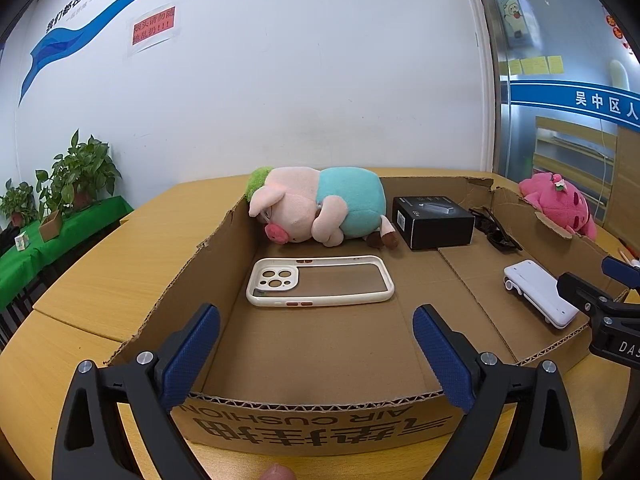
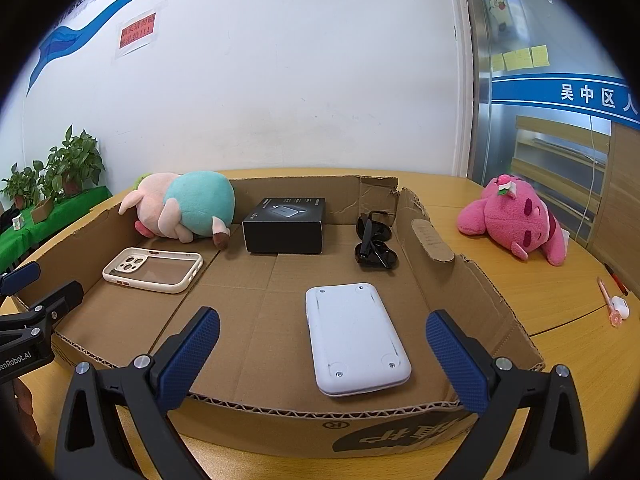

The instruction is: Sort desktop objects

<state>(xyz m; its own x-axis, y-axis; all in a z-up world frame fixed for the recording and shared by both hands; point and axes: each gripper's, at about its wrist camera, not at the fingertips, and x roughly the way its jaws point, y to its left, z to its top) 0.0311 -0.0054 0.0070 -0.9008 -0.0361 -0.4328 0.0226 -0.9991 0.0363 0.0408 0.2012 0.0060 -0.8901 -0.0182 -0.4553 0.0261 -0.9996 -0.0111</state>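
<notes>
A shallow cardboard box (image 1: 320, 420) (image 2: 256, 428) lies on the wooden table. In it lie a pig plush (image 1: 316, 204) (image 2: 184, 208), a cream phone case (image 1: 320, 282) (image 2: 154, 269), a black box (image 1: 434, 222) (image 2: 285, 226), black sunglasses (image 1: 494, 228) (image 2: 372, 242) and a white flat device (image 1: 542, 292) (image 2: 354, 336). A pink plush (image 1: 560, 204) (image 2: 516, 220) lies on the table right of the box. My left gripper (image 1: 316, 354) is open and empty over the box's near edge. My right gripper (image 2: 322, 354) is open and empty, just short of the white device.
A pink pen and a small white item (image 2: 618, 308) lie on the table at the far right. Potted plants (image 1: 76, 176) stand on a green-covered table at the left. A white wall is behind the table, shelving at the right.
</notes>
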